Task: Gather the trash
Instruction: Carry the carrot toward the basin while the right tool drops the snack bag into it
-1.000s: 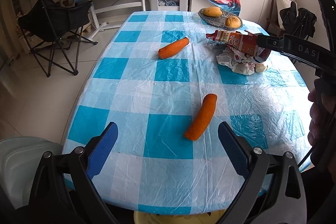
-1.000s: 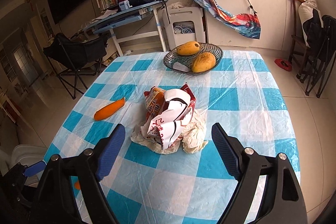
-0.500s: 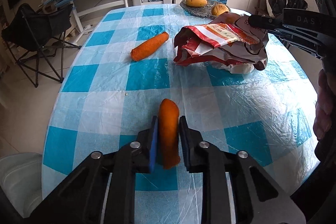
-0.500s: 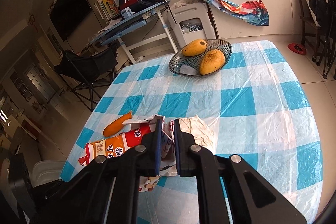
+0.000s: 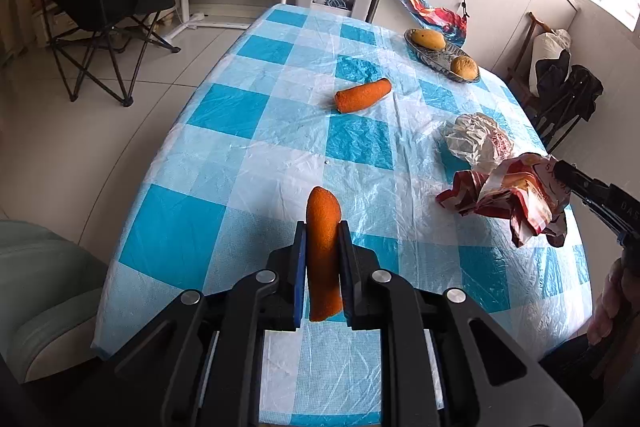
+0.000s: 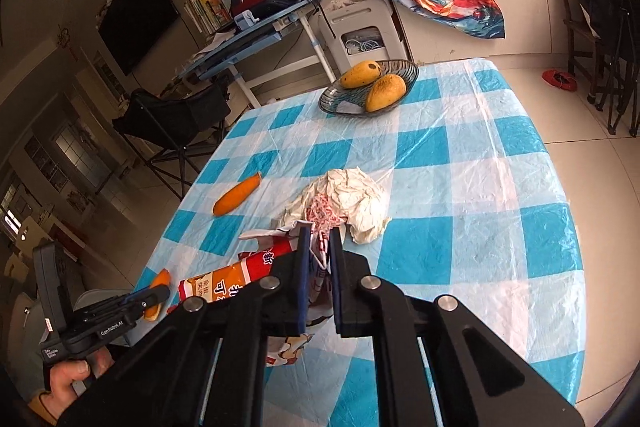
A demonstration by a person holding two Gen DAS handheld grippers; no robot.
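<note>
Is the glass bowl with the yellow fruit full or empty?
Partly full. The ribbed glass bowl holds two yellow mangoes, side by side, with bare glass showing beside them in the right wrist view.

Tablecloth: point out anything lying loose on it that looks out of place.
A crumpled white wrapper lies loose mid-table, and one orange carrot-like piece sits bare on the tablecloth rather than in the fruit bowl.

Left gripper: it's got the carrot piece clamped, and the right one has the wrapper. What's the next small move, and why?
Probably carry both loads off the table toward the pale bin at its near-left edge. The left gripper is shut on the carrot piece, held above the cloth, and the right gripper is shut on the snack wrapper. The crumpled white bag and second carrot can wait.
</note>
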